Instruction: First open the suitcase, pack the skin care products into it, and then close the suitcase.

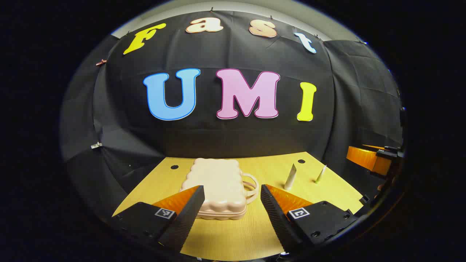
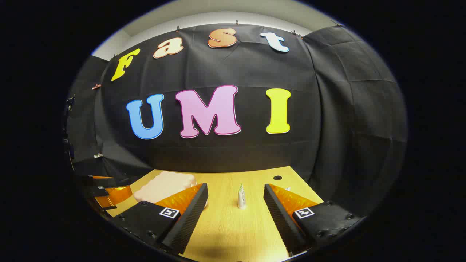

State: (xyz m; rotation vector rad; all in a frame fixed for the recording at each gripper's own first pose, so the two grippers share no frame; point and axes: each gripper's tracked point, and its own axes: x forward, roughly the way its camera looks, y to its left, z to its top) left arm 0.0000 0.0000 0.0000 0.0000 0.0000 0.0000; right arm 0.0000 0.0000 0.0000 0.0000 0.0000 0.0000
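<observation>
Your left hand-held gripper (image 1: 230, 203) sits lowest in the left gripper view, fingers spread wide apart, nothing between them, hovering over the near edge of the counter (image 1: 233, 233). Just past the fingertips lies the suitcase (image 1: 218, 187), pale pink, scalloped edges, lying flat with the lid down and its handle (image 1: 251, 187) pointing right. Right of the suitcase and a bit farther back, two skin care tubes stand on the counter: the white tube (image 1: 290, 177) nearer the suitcase, leaning slightly, and the thinner tube (image 1: 320, 174) beyond it toward the right edge, the two well apart from each other. Your right hand-held gripper (image 2: 236, 203) in the right gripper view is also spread apart and clamps nothing, held above the counter. Between its fingers, farther out, one tube (image 2: 241, 196) stands upright on the wood. The suitcase (image 2: 164, 185) shows to the left, partly hidden behind the left finger. Small dark holes (image 1: 301, 161) mark the counter's far part. Farthest back hangs the black booth wall (image 1: 233, 138).
</observation>
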